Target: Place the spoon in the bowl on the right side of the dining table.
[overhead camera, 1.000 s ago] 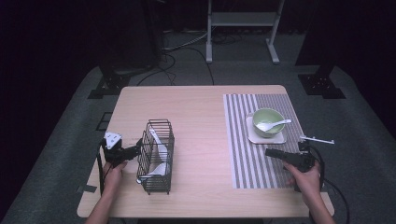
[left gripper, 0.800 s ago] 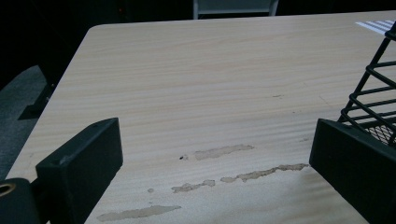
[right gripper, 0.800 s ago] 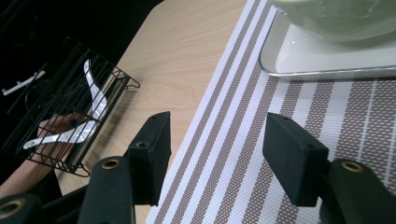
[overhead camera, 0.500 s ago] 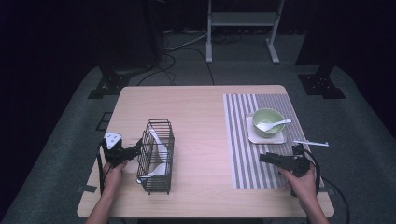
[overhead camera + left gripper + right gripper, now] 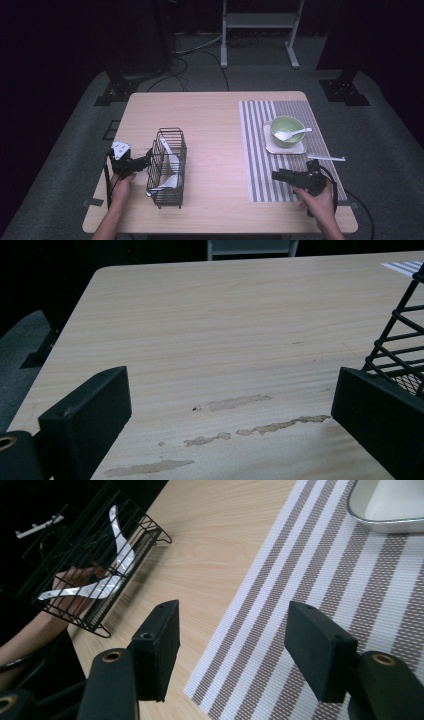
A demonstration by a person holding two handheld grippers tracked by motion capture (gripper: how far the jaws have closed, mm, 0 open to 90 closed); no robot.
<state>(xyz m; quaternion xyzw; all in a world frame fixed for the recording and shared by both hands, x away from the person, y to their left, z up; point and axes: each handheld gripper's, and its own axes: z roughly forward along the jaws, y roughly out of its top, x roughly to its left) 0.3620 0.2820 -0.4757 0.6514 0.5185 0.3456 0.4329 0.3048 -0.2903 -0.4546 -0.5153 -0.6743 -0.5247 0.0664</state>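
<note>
Pale wood-grain table [image 5: 215,130] standing on a grey carpet in a dark room, worn patches showing near its left edge. Black wire basket [image 5: 167,167] sitting at the left front, two white spoons [image 5: 170,157] leaning inside it. Left gripper [image 5: 145,161] lying just beside the basket's left wall, jaws spread wide and gripping nothing (one jaw close to the wires). Striped placemat [image 5: 260,150] lying at the right, carrying a white tray [image 5: 285,146] with a green bowl [image 5: 286,130] and a white spoon in it. Right gripper [image 5: 276,175] hovering over the placemat's front edge, jaws wide and empty, pointing towards the basket.
</note>
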